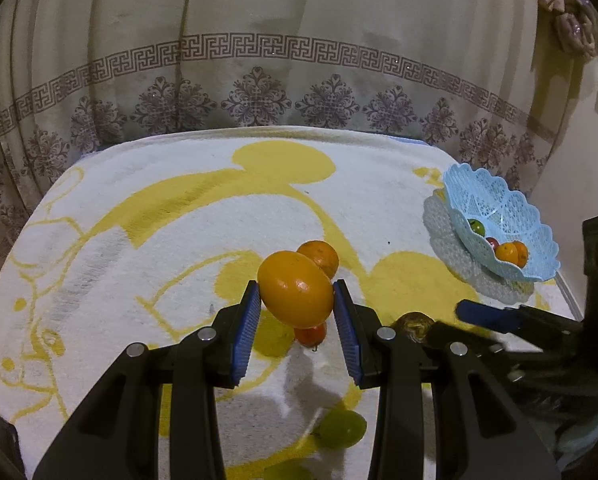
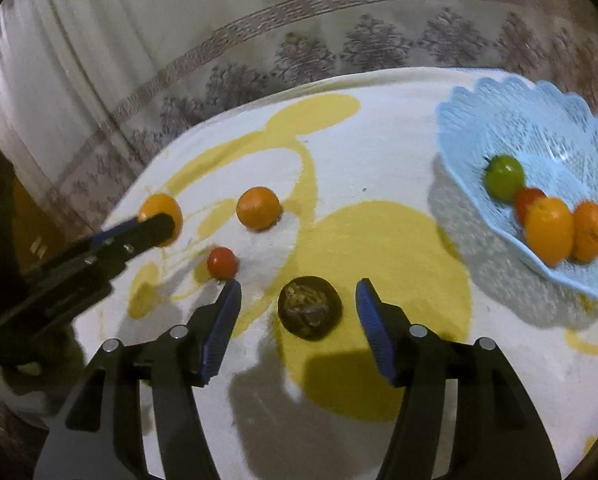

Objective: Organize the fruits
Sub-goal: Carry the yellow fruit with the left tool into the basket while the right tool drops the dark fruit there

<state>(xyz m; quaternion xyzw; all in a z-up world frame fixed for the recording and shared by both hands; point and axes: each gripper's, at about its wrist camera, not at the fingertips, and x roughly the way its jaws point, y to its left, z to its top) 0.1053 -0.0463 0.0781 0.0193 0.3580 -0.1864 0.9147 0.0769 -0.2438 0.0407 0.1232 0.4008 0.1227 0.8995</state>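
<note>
A small red fruit [image 1: 310, 335] is hiding partly behind the orange fruit [image 1: 295, 294] that the left gripper [image 1: 295, 312] is clamping above the towel [image 1: 179, 240]. The right gripper [image 2: 299, 304] is standing apart around a dark fruit [image 2: 310, 313] (blurry, untouched), near the blue basket [image 2: 479, 120].

Warm dim indoor light from above-behind; gripper shadows fall near on the towel [image 2: 379, 128]. Heavy fisheye bending, dark corners; right wrist view motion-blurred.

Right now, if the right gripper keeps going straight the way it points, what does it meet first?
Most likely the dark round brownish fruit on the yellow-and-white cloth; it lies just ahead between the open right gripper tips, though depth is unclear.
</note>
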